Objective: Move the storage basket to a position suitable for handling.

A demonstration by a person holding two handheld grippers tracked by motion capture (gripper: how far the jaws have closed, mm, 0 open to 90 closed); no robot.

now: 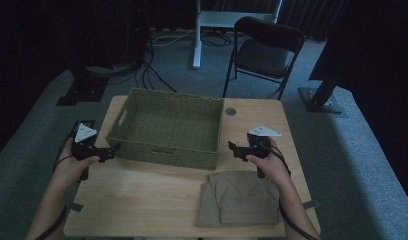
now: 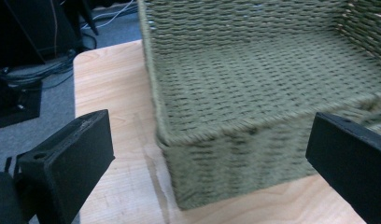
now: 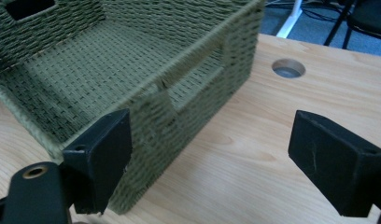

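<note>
A green woven basket (image 1: 168, 126) sits empty in the middle of the wooden table (image 1: 142, 195). A folded khaki cloth (image 1: 237, 198) lies on the table near its front right. My left gripper (image 1: 112, 151) hovers at the basket's left front corner (image 2: 170, 140), jaws wide open and holding nothing. My right gripper (image 1: 234, 148) hangs at the basket's right front corner (image 3: 151, 140), just behind the cloth, also open and empty. The basket's right wall has a handle slot (image 3: 198, 63).
A round cable hole (image 1: 230, 111) is set in the table behind the right gripper. A black folding chair (image 1: 264, 52) stands beyond the table's far edge. Cables and stand bases (image 1: 82, 90) lie on the grey carpet at the left.
</note>
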